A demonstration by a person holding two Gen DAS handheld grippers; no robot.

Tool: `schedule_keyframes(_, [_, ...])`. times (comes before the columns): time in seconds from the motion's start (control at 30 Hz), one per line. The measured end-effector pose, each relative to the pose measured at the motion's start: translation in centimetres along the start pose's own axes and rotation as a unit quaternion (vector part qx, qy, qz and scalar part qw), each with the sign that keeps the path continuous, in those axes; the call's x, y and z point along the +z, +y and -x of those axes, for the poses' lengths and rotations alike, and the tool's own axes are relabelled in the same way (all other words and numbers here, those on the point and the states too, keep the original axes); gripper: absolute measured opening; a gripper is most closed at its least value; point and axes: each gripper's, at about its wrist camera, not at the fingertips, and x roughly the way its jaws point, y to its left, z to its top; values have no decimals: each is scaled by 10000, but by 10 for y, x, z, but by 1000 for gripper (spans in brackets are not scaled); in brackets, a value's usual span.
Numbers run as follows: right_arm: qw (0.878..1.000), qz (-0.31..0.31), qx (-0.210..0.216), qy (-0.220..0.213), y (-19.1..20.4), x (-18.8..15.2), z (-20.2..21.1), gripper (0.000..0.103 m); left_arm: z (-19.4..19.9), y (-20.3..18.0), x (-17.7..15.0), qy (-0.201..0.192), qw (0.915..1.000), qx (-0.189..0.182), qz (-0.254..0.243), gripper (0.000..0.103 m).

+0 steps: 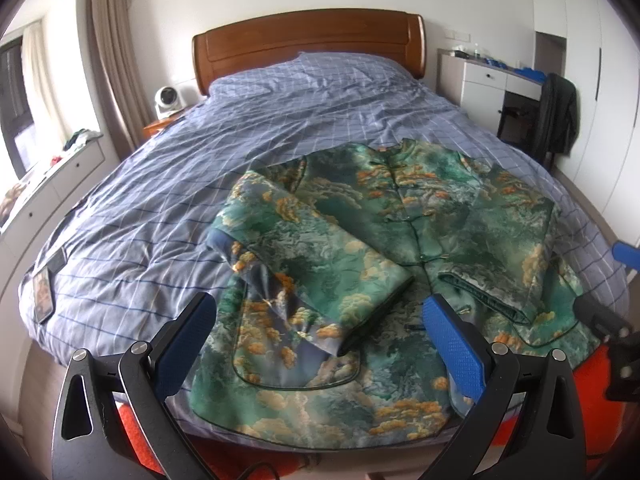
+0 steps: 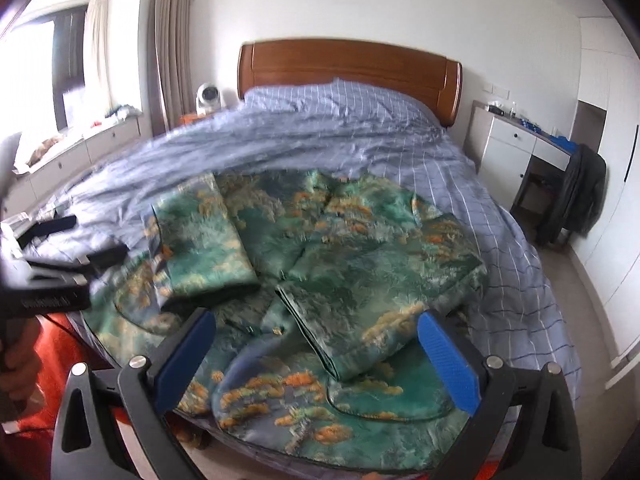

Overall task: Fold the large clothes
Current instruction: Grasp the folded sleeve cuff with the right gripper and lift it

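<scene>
Left wrist view looks down over the foot edge of the bed point(image 1: 168, 184), where the green patterned jacket point(image 1: 360, 224) lies flat, collar toward the headboard and hem at the foot edge, so its long axis runs straight away from both cameras. Both sleeves are already folded in across the front, meeting near the middle. The left hand-held gripper point(image 1: 318, 338) hovers just over the hem with its jaws spread wide and nothing between them; the folded left sleeve's cuff lies directly ahead, between the blue pads. The right hand-held gripper point(image 2: 316, 356) is likewise spread and empty, with the right sleeve's cuff just ahead of it and the hem below. Each tool sits nearest its own hem corner, the left one toward the jacket's left side and the right toward its right. The likely next move is pinching the hem at both corners and carrying it up toward the collar.
</scene>
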Motion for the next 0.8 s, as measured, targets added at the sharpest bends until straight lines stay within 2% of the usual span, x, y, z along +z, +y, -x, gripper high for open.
schedule_keyframes(0.1, [9991,149,-287,259,0,-7,-12,103,-1,2,-1,22,10000,-27,-2,103])
schedule_keyframes(0.17, [9987,180,-266,401,-3,-14,-21,103,-4,4,-3,79,10000,-43,-10,103])
schedule_keyframes(0.27, [9969,161,-248,729,-14,-20,-38,103,-9,12,-9,256,9993,-274,33,103])
schedule_keyframes(0.43, [9948,233,159,983,-32,-17,-64,103,-16,23,-24,469,9984,-306,36,103])
schedule_keyframes(0.57, [9863,869,581,1277,-16,-17,-99,103,-15,28,-33,566,9975,-400,123,103])
schedule_keyframes(0.67, [9766,1397,553,1540,1,-23,-136,101,-11,30,-33,575,9964,-591,221,103])
schedule_keyframes(0.7, [9739,1560,472,1579,4,-26,-145,92,-9,32,-32,567,9960,-642,256,103])
schedule_keyframes(0.73, [9705,1720,348,1655,5,-30,-156,75,-7,33,-32,545,9958,-670,291,103])
schedule_keyframes(0.8, [9692,1577,340,1861,-5,-33,-169,62,-5,36,-31,503,9958,-700,296,103])
